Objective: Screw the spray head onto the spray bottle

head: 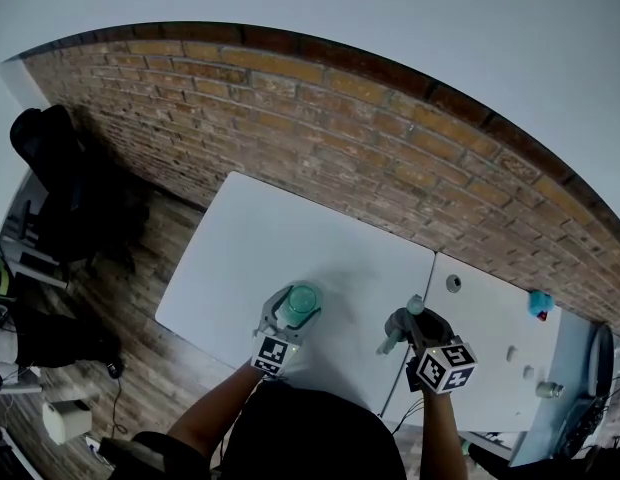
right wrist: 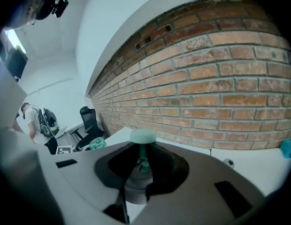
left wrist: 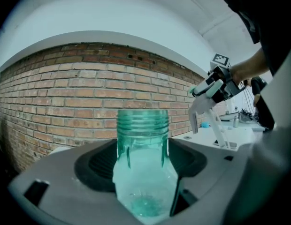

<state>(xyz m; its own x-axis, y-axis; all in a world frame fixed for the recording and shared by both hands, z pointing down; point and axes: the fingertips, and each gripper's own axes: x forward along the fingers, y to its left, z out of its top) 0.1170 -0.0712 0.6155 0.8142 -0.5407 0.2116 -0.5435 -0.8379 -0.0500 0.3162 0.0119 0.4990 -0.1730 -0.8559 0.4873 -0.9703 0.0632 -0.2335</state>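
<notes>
A clear teal spray bottle (left wrist: 143,163) stands upright between the jaws of my left gripper (left wrist: 143,177), which is shut on its body. Its threaded neck is bare and open at the top. In the head view this bottle (head: 299,305) is held over the white table (head: 280,228) near its front edge. My right gripper (head: 415,320) is shut on the spray head (head: 414,308), held in the air to the right of the bottle and apart from it. The head's pale cap (right wrist: 143,136) points up and its dip tube (left wrist: 217,128) hangs below.
A brick wall runs behind the table. A second white table (head: 490,348) adjoins at the right, with a blue object (head: 539,303) and a small bottle (head: 548,390) on it. A black chair (head: 50,168) stands at the far left.
</notes>
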